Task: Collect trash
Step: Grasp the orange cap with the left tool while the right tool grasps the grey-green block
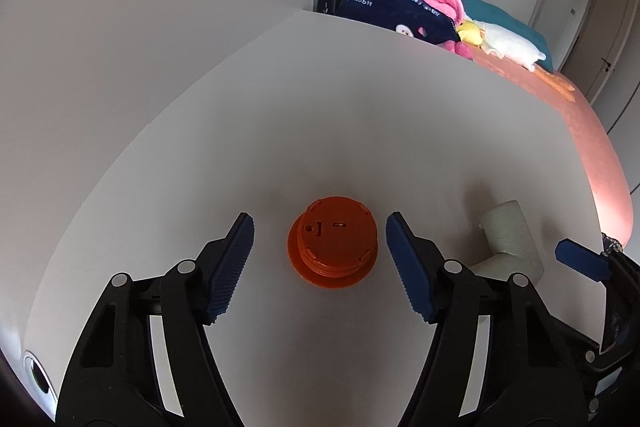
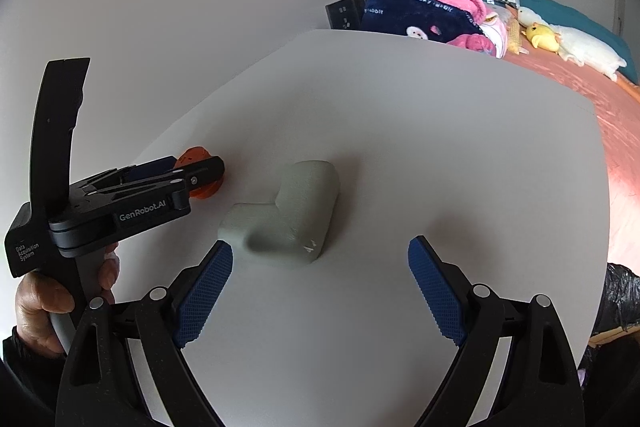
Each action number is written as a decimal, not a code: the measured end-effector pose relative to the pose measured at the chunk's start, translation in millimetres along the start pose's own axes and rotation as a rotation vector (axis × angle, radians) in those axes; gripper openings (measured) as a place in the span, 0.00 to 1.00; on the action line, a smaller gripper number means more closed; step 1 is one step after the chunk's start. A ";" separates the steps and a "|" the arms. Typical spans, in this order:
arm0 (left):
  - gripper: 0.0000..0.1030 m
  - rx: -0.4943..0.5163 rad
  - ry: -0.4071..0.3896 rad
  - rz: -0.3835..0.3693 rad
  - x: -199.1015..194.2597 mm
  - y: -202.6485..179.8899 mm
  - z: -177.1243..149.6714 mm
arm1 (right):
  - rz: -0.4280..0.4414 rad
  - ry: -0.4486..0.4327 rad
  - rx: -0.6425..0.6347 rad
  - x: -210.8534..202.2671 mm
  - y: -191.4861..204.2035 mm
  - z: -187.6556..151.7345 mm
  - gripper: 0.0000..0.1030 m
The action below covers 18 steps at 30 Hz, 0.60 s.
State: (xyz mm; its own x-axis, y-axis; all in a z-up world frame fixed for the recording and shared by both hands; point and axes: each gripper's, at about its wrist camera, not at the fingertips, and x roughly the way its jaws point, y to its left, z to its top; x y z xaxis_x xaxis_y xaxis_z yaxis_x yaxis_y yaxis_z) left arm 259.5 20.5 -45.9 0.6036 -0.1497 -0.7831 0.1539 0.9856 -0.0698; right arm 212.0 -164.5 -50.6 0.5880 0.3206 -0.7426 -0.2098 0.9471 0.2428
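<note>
Your left gripper (image 1: 320, 247) sits low in the left wrist view with its blue ribbed pads (image 1: 234, 267) spread to either side of an orange screw cap (image 1: 333, 247); there is clear table on both sides of the cap, so the fingers are released and grasp nothing. The cap rests just below the centre of that frame on the white table (image 1: 280, 107), wide flange down and flat top facing up, so its short axis stands upright and it has no real long axis across the table. To its right, near the right edge of the frame, lies a grey L-shaped foam piece (image 1: 510, 239). In the right wrist view that foam piece (image 2: 280, 211) lies flat at the centre of the frame, one arm running toward the lower left and the other toward the upper right, the bend at the lower right. Your right gripper (image 2: 320, 287) is spread wide below it, the left pad (image 2: 206, 291) just beside the lower-left arm and the right pad well apart from it; it grips nothing. At the left of this frame your hand (image 2: 40, 307) holds the left gripper (image 2: 208, 173) around the cap (image 2: 196, 157).
</note>
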 end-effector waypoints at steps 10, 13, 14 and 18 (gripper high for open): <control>0.42 -0.003 -0.010 -0.021 2.6 2.9 1.1 | -0.021 0.023 -0.044 23.4 24.8 5.8 0.87; 0.42 -0.023 -0.008 -0.019 1.7 8.6 1.1 | -0.031 0.027 -0.053 27.5 28.0 6.4 0.87; 0.42 -0.028 -0.008 -0.020 1.6 9.8 1.0 | -0.035 0.027 -0.057 28.5 28.8 7.1 0.87; 0.42 -0.027 -0.007 -0.020 1.4 10.9 0.8 | -0.047 0.027 -0.063 31.0 29.0 9.1 0.69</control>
State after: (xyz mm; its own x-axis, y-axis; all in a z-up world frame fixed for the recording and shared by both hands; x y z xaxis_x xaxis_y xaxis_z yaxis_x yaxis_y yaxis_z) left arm 262.6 30.9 -47.3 0.6062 -0.1695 -0.7770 0.1445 0.9842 -0.1020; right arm 231.2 -127.0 -60.9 0.5770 0.2748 -0.7691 -0.2316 0.9581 0.1686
